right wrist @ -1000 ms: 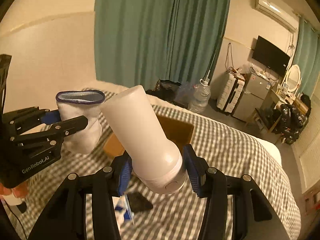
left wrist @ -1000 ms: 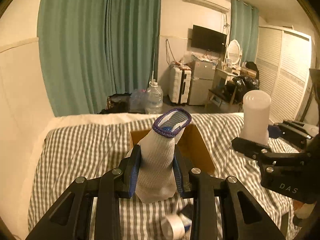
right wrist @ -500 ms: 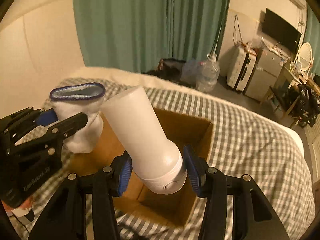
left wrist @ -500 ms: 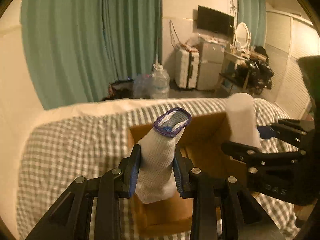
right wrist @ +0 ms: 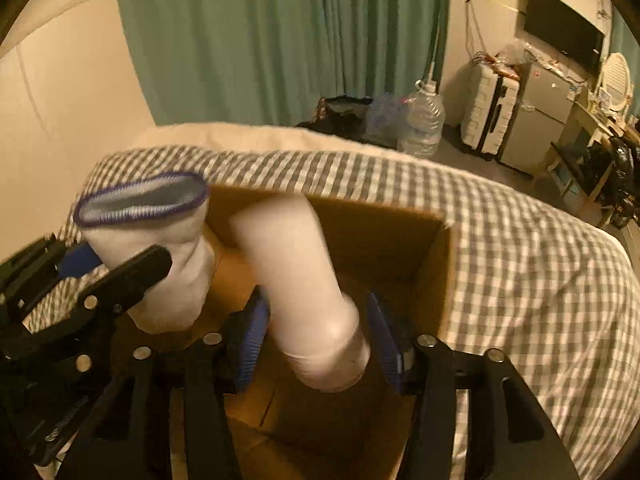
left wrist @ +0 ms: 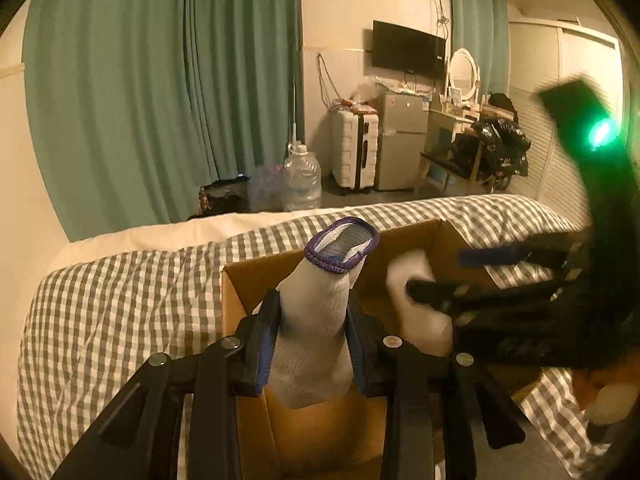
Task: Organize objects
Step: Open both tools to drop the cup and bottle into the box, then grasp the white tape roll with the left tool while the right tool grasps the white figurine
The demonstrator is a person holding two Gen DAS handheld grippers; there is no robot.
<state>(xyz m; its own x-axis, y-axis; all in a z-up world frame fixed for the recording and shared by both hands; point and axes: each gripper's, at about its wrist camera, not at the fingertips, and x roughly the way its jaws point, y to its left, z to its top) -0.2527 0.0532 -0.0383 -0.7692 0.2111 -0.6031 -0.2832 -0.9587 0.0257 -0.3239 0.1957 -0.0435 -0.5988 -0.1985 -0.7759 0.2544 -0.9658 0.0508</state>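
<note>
left gripper [left wrist: 312, 336] clamped on knit white sock [left wrist: 316, 320], right gripper [right wrist: 320, 332] jaws apart around smooth white bottle [right wrist: 296, 280], over cardboard box [right wrist: 436, 280]

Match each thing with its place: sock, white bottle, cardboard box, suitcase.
Things:
1. sock
2. white bottle
3. cardboard box
4. suitcase

Places:
A. on the checked bed
B. beside the fridge
C. between the fingers of the left gripper
D. between the fingers of the right gripper, above the box

Pairs: 1-C, 2-D, 3-A, 4-B
</note>
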